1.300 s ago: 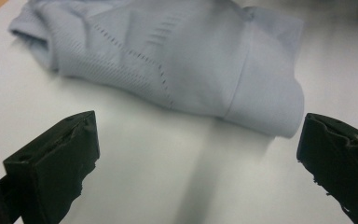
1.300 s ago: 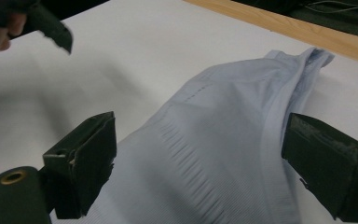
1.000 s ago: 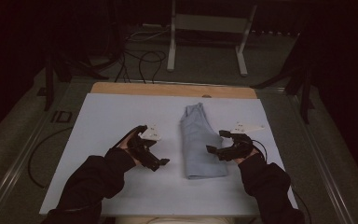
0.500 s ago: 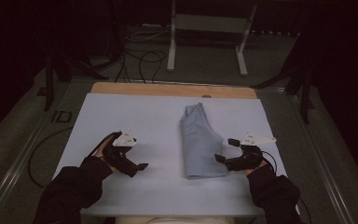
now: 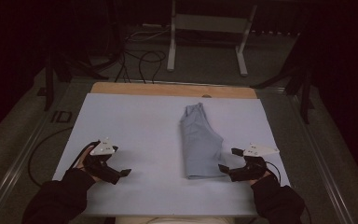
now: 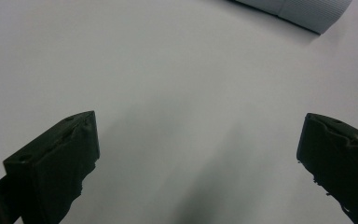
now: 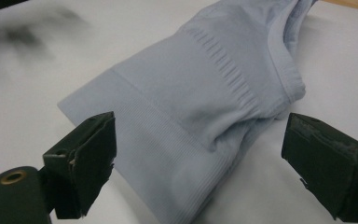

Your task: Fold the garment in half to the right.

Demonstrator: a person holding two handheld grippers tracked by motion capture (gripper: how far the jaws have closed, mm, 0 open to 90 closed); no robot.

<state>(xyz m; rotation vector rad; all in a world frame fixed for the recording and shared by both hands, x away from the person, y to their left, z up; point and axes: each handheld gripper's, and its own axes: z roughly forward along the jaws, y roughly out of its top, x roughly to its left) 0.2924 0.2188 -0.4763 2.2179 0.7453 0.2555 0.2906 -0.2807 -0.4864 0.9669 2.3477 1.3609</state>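
The folded pale-blue garment (image 5: pixel 198 144) lies on the white table (image 5: pixel 135 121), right of centre, its long axis running from 12 toward 6 o'clock, with the ribbed band at the near end. The right gripper (image 5: pixel 229 164) sits just beside that near corner, at about 4 o'clock from the cloth's middle, jaws spread wide and holding nothing. In the right gripper view the ribbed band (image 7: pixel 168 154) sits between the two black jaws, not yet touched by either one.

Over at 8 o'clock, well apart from the cloth, the left gripper (image 5: pixel 121 171) hovers above bare table, also wide open and empty; the left gripper view catches just a corner of the garment (image 6: pixel 303 9) at its far top edge.

This looks like an approach to the hem. To do it well, the right gripper wants to come low, slide one jaw under the band edge and close on all the layers together, not just the top ply. The left one needs to travel across toward 3 o'clock to take the other near corner, so the fold stays square.
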